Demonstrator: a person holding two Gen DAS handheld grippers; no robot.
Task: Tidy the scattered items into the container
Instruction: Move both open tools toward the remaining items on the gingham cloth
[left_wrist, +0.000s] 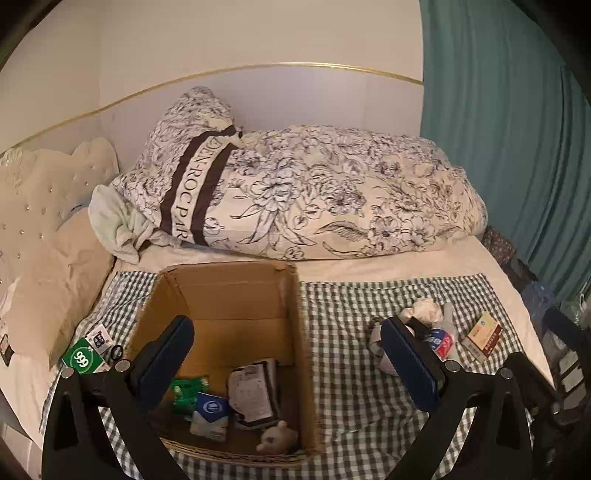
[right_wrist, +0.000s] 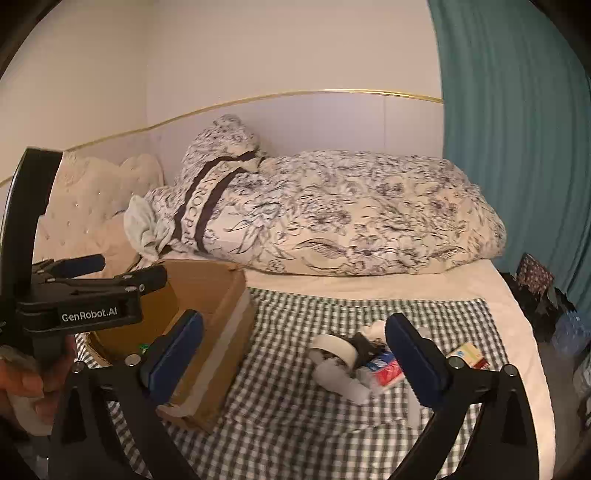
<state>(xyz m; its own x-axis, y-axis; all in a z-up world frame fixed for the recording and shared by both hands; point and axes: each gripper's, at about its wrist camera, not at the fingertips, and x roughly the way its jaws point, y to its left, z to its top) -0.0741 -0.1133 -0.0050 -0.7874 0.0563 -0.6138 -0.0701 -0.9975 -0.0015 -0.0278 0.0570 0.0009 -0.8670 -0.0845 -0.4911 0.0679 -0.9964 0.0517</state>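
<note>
An open cardboard box (left_wrist: 229, 317) stands on the checked cloth (left_wrist: 351, 398) and holds a green packet (left_wrist: 188, 393), a blue-white packet (left_wrist: 210, 413), a white pouch (left_wrist: 253, 395) and a small grey toy (left_wrist: 277, 437). My left gripper (left_wrist: 286, 332) hangs open over the box, nothing between its pads. To its left lie a green "999" box (left_wrist: 81, 356) and a small white packet (left_wrist: 99, 338). My right gripper (right_wrist: 295, 325) is open and empty above a pile right of the box (right_wrist: 218, 295): tape roll (right_wrist: 332, 349), white tube (right_wrist: 340, 380), red-blue packet (right_wrist: 384, 369), yellow carton (right_wrist: 467, 354).
A floral duvet (left_wrist: 332, 192) and pillow lie behind the box, with a tufted headboard (left_wrist: 48, 192) at the left. A teal curtain (left_wrist: 517, 129) hangs at the right, with bags on the floor beneath it. A hand (right_wrist: 33, 384) holds the left gripper (right_wrist: 133, 267).
</note>
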